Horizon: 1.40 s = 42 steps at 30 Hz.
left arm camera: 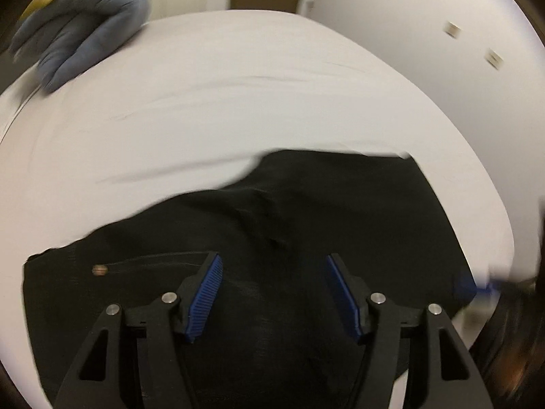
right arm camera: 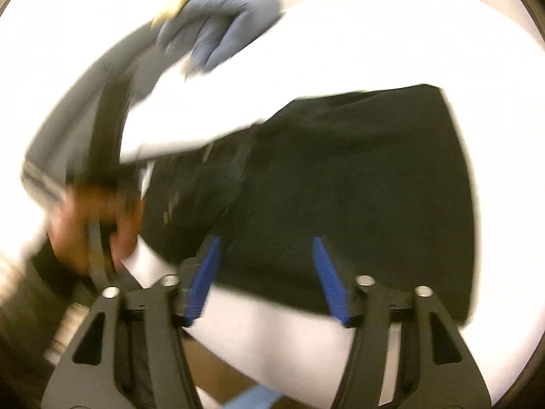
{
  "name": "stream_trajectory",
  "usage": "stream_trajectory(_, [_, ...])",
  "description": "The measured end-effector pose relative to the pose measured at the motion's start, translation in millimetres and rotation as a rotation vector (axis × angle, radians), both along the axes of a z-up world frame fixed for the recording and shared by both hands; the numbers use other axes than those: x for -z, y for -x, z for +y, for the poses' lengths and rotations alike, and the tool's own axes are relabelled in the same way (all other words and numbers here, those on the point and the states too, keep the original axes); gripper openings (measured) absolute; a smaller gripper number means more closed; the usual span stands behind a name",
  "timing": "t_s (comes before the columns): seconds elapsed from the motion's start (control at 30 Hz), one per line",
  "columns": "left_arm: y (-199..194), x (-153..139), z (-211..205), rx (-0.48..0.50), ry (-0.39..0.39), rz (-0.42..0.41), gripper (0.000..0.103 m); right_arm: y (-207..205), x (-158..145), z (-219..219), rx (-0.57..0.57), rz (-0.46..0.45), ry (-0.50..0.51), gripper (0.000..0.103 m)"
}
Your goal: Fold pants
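White cloth-covered surface (left arm camera: 238, 102) fills both views, pale wall behind; both frames motion-blurred. No brand, label or readable text anywhere. Black pants (left arm camera: 272, 238) lie flat on the surface as a compact folded block, directly under both grippers. Small metal button (left arm camera: 99, 269) near their left end in the left wrist view. In the right wrist view the long axis runs roughly left-right, tilted up to the right. Left gripper (left arm camera: 274, 293) open, blue pads apart above the fabric, holding nothing. Right gripper (right arm camera: 267, 276) also open, empty, over the pants' near edge. Blue-gloved hand (left arm camera: 81, 27) rests at the far left edge.
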State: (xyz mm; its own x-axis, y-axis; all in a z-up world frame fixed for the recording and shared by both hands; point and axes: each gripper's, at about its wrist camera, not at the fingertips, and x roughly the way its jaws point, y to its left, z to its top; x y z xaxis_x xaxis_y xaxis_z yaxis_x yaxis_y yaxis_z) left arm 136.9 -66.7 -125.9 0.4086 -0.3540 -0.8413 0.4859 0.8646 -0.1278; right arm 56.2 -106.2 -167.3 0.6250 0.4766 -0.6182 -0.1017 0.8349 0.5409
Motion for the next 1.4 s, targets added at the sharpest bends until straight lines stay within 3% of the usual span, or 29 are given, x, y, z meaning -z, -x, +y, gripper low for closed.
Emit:
stream_trajectory(0.07, [14.0,13.3,-18.0,0.037,-0.032,0.007,0.065,-15.4,0.2,-39.6,0.015,0.023,-0.124,0.036])
stream_trajectory(0.17, [24.0,36.8,-21.7,0.018,-0.051,0.065,0.065,-60.4,15.2,-78.4,0.022,0.042,-0.241,0.035])
stream_trajectory(0.23, [36.5,43.8,-22.6,-0.001,-0.063,0.055,0.064,-91.7,25.9,-105.6,-0.015,0.091,-0.347,0.035])
stream_trajectory(0.33, [44.7,46.1,-16.3,-0.017,-0.039,0.069,0.064,-138.9,49.5,-122.1,0.023,0.147,-0.321,0.035])
stream_trajectory(0.37, [45.6,47.4,-13.7,-0.023,-0.027,0.075,0.065,-150.0,44.6,-131.3,0.007,0.168,-0.354,0.034])
stream_trajectory(0.47, [48.0,49.2,-13.9,-0.033,-0.026,0.076,0.065,-180.6,78.4,-153.3,0.02,0.213,-0.382,0.03])
stream_trajectory(0.57, [53.6,46.2,-4.9,-0.04,-0.03,0.063,0.065,-171.7,83.2,-139.0,-0.013,0.194,-0.419,0.03])
stream_trajectory(0.8, [54.1,55.7,5.2,-0.041,-0.003,0.063,0.065,-83.4,100.9,-103.3,-0.093,0.17,-0.435,0.03])
stream_trajectory(1.0, [57.0,59.1,6.6,-0.06,0.007,0.056,0.065,-26.7,86.2,-76.6,-0.115,0.151,-0.295,0.03])
stream_trajectory(1.1, [59.2,53.4,8.3,-0.075,0.015,0.057,0.065,-17.2,66.4,-70.1,-0.125,0.156,-0.235,0.03])
stream_trajectory(1.27, [71.5,41.5,26.3,-0.152,0.089,0.042,0.065,-23.6,19.9,-55.1,-0.126,-0.008,-0.312,0.032])
stream_trajectory(1.33, [85.1,30.2,48.6,-0.223,0.148,0.004,0.069,-43.5,37.8,-52.4,-0.101,0.024,-0.372,0.032])
stream_trajectory(1.4, [98.6,20.1,82.1,-0.329,0.222,-0.025,0.08,-65.1,83.4,-43.6,-0.059,0.178,-0.286,0.03])
